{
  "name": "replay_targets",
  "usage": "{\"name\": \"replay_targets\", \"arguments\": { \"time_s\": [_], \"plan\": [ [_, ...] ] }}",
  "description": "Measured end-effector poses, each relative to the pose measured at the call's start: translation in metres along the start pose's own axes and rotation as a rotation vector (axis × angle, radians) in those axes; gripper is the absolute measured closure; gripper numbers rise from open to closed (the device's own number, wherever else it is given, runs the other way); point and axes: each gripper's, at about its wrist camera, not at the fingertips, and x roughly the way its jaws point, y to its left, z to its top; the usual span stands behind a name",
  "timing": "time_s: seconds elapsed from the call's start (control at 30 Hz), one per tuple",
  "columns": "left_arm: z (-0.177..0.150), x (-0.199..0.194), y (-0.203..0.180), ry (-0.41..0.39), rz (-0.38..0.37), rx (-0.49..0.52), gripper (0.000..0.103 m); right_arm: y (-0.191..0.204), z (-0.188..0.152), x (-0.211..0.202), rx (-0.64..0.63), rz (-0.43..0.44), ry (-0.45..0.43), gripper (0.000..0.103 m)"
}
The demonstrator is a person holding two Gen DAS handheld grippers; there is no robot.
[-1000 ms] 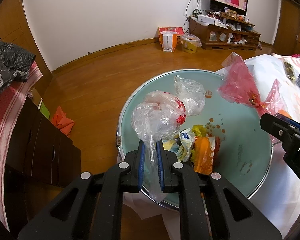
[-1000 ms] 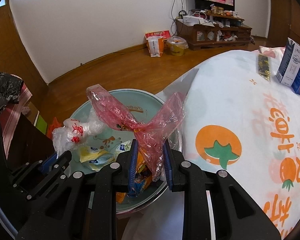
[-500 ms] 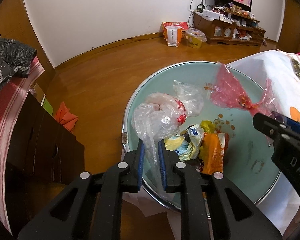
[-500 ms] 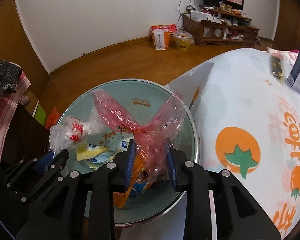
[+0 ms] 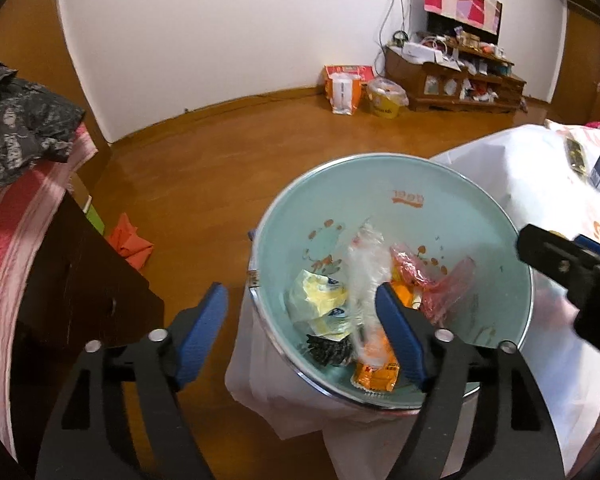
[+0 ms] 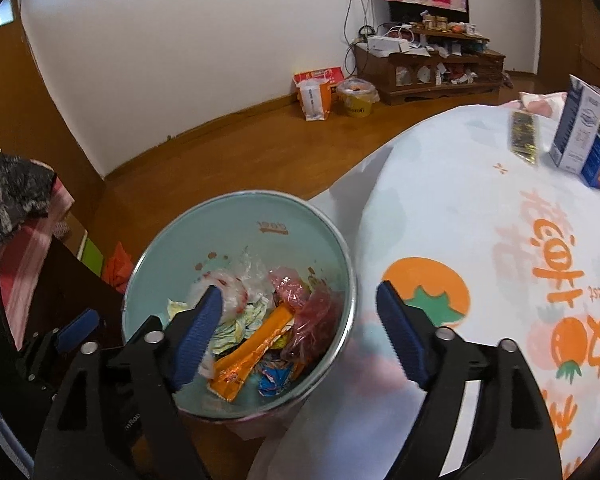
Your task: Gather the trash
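Now both sets of jaws are opening wide above the bin (image 5: 396, 172), and neither has hold of anything: the left gripper (image 5: 300, 332) spreads over the near rim, the right gripper (image 6: 298, 334) over the side next to the bench (image 6: 480, 220). All the trash shows inside the bin: a clear bag (image 5: 366, 268), blurred as if mid-fall, a pink bag (image 6: 314, 306), an orange wrapper (image 6: 256, 354) and yellow wrappers (image 5: 320, 300) at the bottom. What could go wrong looks modest. Both bags are light and springy, so one could puff back up and cling to a jaw pad, then get dragged out over the rim as the hand pulls away. Either gripper could also knock the rim in passing and tip the bin, which stands at the bench edge against the hanging cloth. On the bench a carton (image 6: 580, 132) and a dark packet (image 6: 522, 138) sit well apart from the bin; whether they count as trash I cannot tell.
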Motion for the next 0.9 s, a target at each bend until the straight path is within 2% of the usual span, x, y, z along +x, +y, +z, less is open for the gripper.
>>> {"name": "replay_targets", "arguments": {
  "time_s": [0.2,0.37,0.5,0.6,0.73,0.9],
  "plan": [
    [-0.014,-0.016,0.002,-0.008,0.011,0.018,0.024,-0.002,-0.009,-0.027,0.006,-0.028,-0.052,0.012],
    [-0.027,-0.035,0.006,-0.03,0.002,0.016,0.022,-0.003,-0.025,-0.045,-0.001,-0.06,-0.076,0.011],
    [-0.031,-0.056,0.008,-0.091,0.001,0.019,0.016,-0.004,-0.038,-0.065,-0.014,-0.096,-0.118,0.011],
    [-0.029,-0.072,0.009,-0.143,0.006,0.018,0.013,-0.006,-0.044,-0.085,-0.007,-0.115,-0.17,0.011],
    [-0.024,-0.097,0.012,-0.211,-0.023,0.0,0.009,-0.008,-0.047,-0.115,0.0,-0.139,-0.255,0.011],
    [-0.022,-0.128,0.01,-0.304,-0.013,0.007,0.006,-0.009,-0.049,-0.148,0.015,-0.168,-0.351,0.009]
  ]
}}
